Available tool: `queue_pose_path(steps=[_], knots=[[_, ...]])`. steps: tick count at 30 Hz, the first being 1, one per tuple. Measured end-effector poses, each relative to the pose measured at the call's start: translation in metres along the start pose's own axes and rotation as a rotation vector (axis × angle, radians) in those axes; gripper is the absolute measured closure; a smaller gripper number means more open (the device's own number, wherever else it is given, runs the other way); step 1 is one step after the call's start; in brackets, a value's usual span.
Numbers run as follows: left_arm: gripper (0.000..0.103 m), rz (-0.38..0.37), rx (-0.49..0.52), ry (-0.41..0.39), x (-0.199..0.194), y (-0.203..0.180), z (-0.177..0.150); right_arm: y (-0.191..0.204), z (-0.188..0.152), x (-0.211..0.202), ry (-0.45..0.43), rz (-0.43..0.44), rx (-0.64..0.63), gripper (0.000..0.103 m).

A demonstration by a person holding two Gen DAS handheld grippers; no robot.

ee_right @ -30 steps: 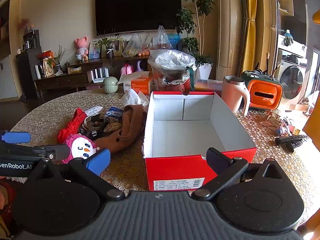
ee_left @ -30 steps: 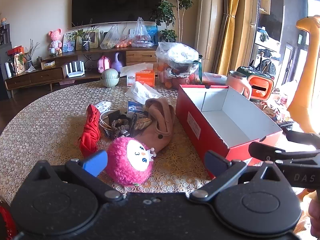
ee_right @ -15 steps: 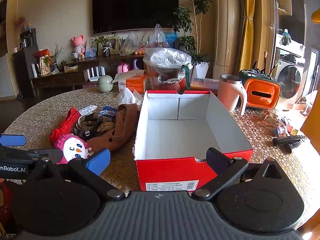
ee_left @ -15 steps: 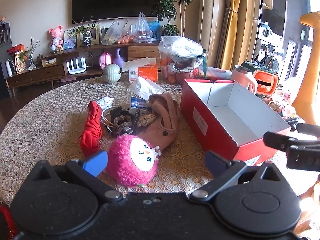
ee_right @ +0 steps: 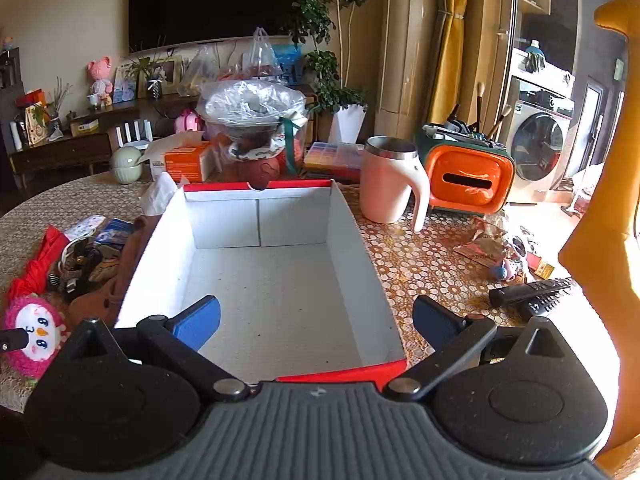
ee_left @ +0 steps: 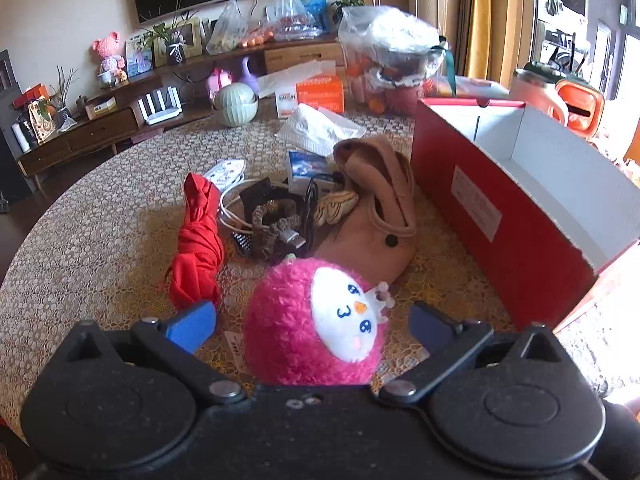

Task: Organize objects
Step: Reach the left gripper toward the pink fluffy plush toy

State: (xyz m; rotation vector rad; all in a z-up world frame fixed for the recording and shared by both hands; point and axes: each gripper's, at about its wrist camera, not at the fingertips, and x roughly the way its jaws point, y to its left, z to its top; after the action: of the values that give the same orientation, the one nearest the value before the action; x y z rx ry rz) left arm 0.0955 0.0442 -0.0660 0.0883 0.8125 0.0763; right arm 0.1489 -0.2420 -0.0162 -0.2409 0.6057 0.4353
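Note:
A pink plush toy with a white face [ee_left: 316,324] lies on the round table between the open fingers of my left gripper [ee_left: 312,326], which are not closed on it. It also shows in the right wrist view [ee_right: 34,334]. Behind it lie a folded red umbrella [ee_left: 198,240], a brown pouch [ee_left: 380,216], cables with a hair tie [ee_left: 276,220] and a small blue box [ee_left: 306,168]. An empty red shoebox with a white inside [ee_left: 520,184] stands to the right. My right gripper [ee_right: 316,322] is open and empty over the near end of the box [ee_right: 280,280].
A pink mug [ee_right: 390,184], an orange container [ee_right: 468,176], a remote [ee_right: 528,292] and small clutter lie right of the box. A bagged fruit bowl [ee_right: 256,128], an orange carton [ee_right: 186,160], tissues [ee_left: 320,128] and a green pot [ee_left: 236,104] stand at the table's far side.
My left gripper moved forward, so the pink plush toy now lies between its fingers. My right gripper moved forward and right over the box's near end.

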Motion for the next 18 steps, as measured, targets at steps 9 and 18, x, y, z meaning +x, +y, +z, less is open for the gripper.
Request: queue_pose_path(steps=[9,18], knots=[[0.0,0.016,-0.025,0.054,0.022,0.005,-0.004,-0.042,-0.001,0.059,0.155,-0.036,0.039,0.005],[0.009,-0.002,-0.028,0.088,0.035,-0.002,-0.007,-0.046,-0.004,0.074,0.226,0.014,0.027,0.035]])
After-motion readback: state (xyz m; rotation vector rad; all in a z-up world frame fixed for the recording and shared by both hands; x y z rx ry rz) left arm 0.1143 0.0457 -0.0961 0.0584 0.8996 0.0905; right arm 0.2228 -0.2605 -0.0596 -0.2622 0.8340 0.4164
